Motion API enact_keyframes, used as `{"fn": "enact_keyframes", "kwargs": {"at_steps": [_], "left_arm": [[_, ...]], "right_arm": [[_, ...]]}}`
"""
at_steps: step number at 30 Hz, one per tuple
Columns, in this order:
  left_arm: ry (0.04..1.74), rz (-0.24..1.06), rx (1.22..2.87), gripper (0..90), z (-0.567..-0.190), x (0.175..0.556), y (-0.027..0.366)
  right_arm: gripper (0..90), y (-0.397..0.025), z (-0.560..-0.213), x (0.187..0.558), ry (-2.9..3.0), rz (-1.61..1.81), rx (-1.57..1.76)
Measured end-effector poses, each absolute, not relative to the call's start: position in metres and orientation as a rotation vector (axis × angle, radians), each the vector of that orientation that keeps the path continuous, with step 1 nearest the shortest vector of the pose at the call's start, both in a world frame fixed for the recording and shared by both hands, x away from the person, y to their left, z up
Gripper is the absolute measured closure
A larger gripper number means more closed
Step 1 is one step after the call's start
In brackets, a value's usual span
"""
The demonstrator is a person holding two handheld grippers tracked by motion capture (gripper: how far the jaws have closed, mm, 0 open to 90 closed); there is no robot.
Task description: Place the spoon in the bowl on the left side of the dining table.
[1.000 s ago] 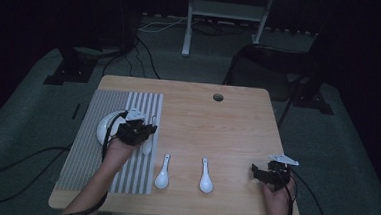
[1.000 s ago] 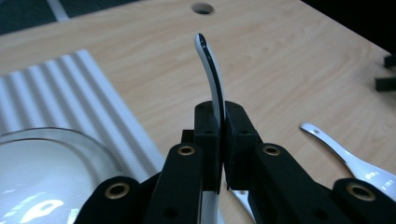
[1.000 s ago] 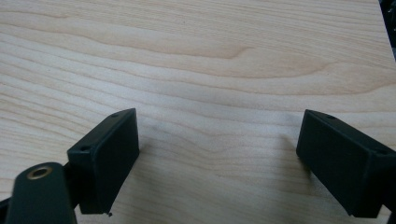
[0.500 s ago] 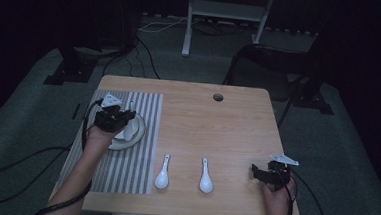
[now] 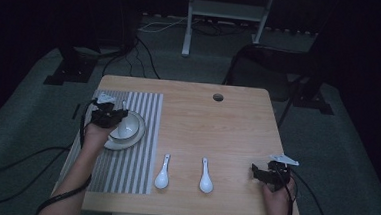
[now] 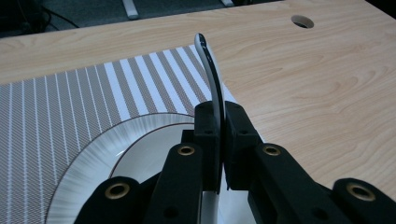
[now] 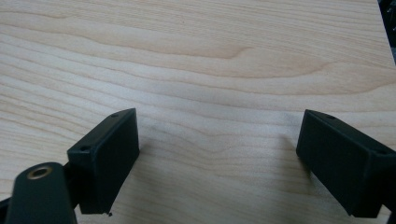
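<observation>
High view: left gripper (image 5: 109, 116) over the striped placemat (image 5: 141, 134) at the table's (image 5: 227, 125) left side, pinching the rim of a small white cup (image 5: 125, 128) that sits on the saucer (image 5: 136, 134). Two white spoons (image 5: 163, 172) (image 5: 206, 175) lying near the front edge, handles pointing away from the person, bowls toward them, side by side but apart. Right gripper (image 5: 267, 173) parked on bare wood at the front right, just beside the right-hand spoon, so clearly the nearer claw for that one; spoon off to its left.

Left gripper view: jaws pressed together on the thin cup wall (image 6: 212, 88), rim curving up between them, saucer's ribbed edge (image 6: 100, 144) and stripes below.

Right gripper view: jaws spread wide, nothing between them, just wood grain. Probably a sideways reach leftward, jaws turned across the spoon's handle, if a spoon comes next.
</observation>
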State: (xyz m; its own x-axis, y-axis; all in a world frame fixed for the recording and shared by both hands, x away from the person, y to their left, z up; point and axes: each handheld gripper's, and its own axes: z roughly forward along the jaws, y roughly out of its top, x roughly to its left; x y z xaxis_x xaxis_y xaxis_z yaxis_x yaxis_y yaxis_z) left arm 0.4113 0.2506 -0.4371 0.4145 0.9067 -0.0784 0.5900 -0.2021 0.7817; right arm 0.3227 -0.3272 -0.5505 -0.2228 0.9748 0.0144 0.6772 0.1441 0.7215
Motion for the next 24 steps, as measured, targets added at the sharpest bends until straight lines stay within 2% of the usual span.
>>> {"fn": "enact_keyframes", "kwargs": {"at_steps": [9, 19, 24], "left_arm": [[1.328, 0.487, 1.884, 85.4, -0.459, 0.417, 0.255], [1.369, 0.472, 1.864, 85.2, -0.466, 0.424, 0.264], [1.404, 0.404, 1.851, 85.0, -0.471, 0.435, 0.268]], "right_arm": [[12.5, -0.327, -0.55, 0.323, 1.964, 0.851, 1.576], [12.5, -0.327, -0.55, 0.323, 1.964, 0.851, 1.576], [12.5, -0.327, -0.55, 0.323, 1.964, 0.851, 1.576]]}}
